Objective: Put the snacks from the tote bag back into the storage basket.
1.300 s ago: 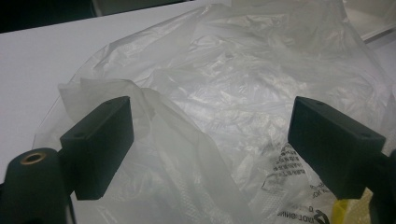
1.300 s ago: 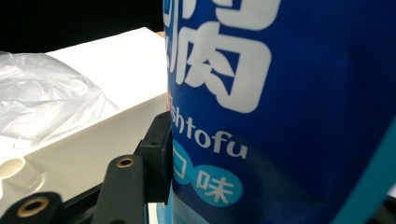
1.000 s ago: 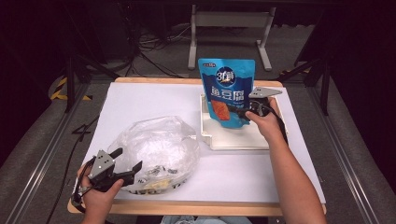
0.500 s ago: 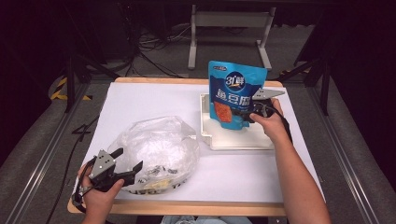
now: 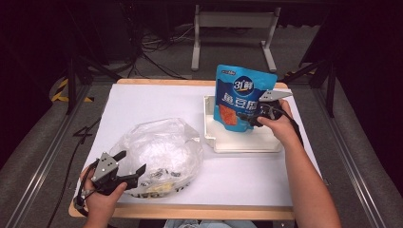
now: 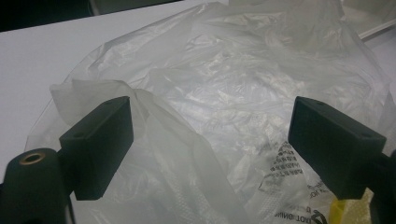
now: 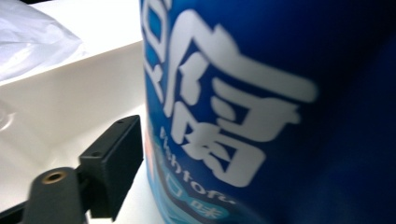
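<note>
Gripping the glossy blue foil pouch with white lettering (image 5: 241, 101), my right gripper (image 5: 251, 117) is clenched on its lower right part and holds it upright above the shallow white rectangular plastic tray (image 5: 242, 144), which sits on the right half of the white-covered wooden table (image 5: 157, 97). In the right gripper view the pouch (image 7: 261, 107) fills the space beside my one visible black jaw, pressed against it, with the tray's pale wall (image 7: 79, 79) behind; the other jaw is hidden behind the pouch, so I take the clamp as a judgement from the way the pouch hangs off my hand. Whether its bottom edge touches the tray floor I cannot tell from above. My left gripper (image 5: 127, 167) rests near the front left corner of the table with its jaws spread wide apart, holding nothing, pointed at the crumpled clear plastic bag with black print (image 5: 159, 152) just in front of it; in the left gripper view the bag's film (image 6: 210, 116) lies between and beyond the two open jaws. I judge the step in hand to be lifting the pouch out of the tray to pack it into the bag. The next move would call for carrying the pouch leftward while my left claw pinches the bag's rim and opens the mouth.
</note>
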A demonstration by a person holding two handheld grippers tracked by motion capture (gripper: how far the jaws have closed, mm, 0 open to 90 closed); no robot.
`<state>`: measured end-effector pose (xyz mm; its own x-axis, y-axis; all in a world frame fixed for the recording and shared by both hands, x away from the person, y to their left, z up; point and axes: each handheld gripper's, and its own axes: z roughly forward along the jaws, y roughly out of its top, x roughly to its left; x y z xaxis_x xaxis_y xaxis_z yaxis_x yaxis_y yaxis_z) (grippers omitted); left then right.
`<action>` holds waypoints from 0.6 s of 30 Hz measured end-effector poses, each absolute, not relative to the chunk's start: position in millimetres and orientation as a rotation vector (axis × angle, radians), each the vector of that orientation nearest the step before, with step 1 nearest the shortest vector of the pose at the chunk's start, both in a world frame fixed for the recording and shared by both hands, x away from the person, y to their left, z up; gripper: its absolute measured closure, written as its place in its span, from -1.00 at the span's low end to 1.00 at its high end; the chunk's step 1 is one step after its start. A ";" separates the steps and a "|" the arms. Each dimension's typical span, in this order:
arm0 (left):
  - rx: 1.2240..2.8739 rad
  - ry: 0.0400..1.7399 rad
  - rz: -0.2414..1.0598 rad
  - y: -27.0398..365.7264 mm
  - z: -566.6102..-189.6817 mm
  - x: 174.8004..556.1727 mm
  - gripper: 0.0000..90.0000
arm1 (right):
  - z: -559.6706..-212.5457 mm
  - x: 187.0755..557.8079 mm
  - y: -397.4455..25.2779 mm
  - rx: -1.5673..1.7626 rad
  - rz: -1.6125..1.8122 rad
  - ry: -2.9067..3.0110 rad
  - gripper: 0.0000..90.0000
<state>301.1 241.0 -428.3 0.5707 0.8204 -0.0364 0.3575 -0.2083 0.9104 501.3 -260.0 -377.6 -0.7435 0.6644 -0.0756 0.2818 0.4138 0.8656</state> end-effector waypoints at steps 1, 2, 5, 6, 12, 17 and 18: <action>1.800 0.967 0.579 240.8 -428.2 301.1 -0.67 | -376.6 500.4 -260.6 0.818 1.275 2.256 -0.64; 1.800 0.967 0.579 240.8 -428.2 301.1 -0.67 | -376.6 500.4 -260.6 0.818 1.275 2.256 -0.64; 1.801 0.966 0.579 241.0 -428.4 301.6 -0.67 | -373.2 497.4 -262.4 0.822 1.273 2.250 -0.68; 1.802 0.967 0.579 241.0 -428.5 301.7 -0.67 | -370.5 495.3 -263.5 0.822 1.273 2.244 -0.70; 1.804 0.965 0.578 240.9 -428.5 301.9 -0.67 | -361.7 489.3 -271.0 0.825 1.273 2.216 -0.73; 1.803 0.965 0.578 240.9 -428.4 301.9 -0.67 | -356.1 483.6 -276.2 0.823 1.281 2.207 -0.74; 1.803 0.964 0.578 240.6 -428.4 302.0 -0.67 | -354.3 481.8 -277.0 0.816 1.281 2.203 -0.74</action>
<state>302.0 240.6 -428.4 0.5731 0.8188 -0.0337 0.3565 -0.2120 0.9099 481.8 -277.0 -354.3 -0.7172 0.6906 -0.0935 0.2604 0.3900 0.8832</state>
